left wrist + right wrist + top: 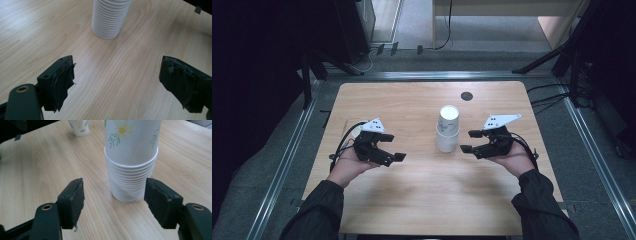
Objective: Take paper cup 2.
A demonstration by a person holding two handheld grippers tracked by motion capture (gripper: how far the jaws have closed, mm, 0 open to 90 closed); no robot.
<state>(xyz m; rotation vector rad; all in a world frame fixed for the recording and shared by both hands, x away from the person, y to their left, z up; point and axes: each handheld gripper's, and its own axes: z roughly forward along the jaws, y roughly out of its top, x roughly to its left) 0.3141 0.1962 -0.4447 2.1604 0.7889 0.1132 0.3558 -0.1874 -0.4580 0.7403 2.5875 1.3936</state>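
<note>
Flanking the stack of paper cups (447,131) on the surface (422,200), the left gripper (395,147) and right gripper (468,141) stand apart, seemingly touching nothing.

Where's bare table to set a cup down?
Free: the near strip between both forearms, and the far strip behind the cup stack, short of the dark disc. Crowded: mid-table, left gripper, stack, right gripper.
</note>
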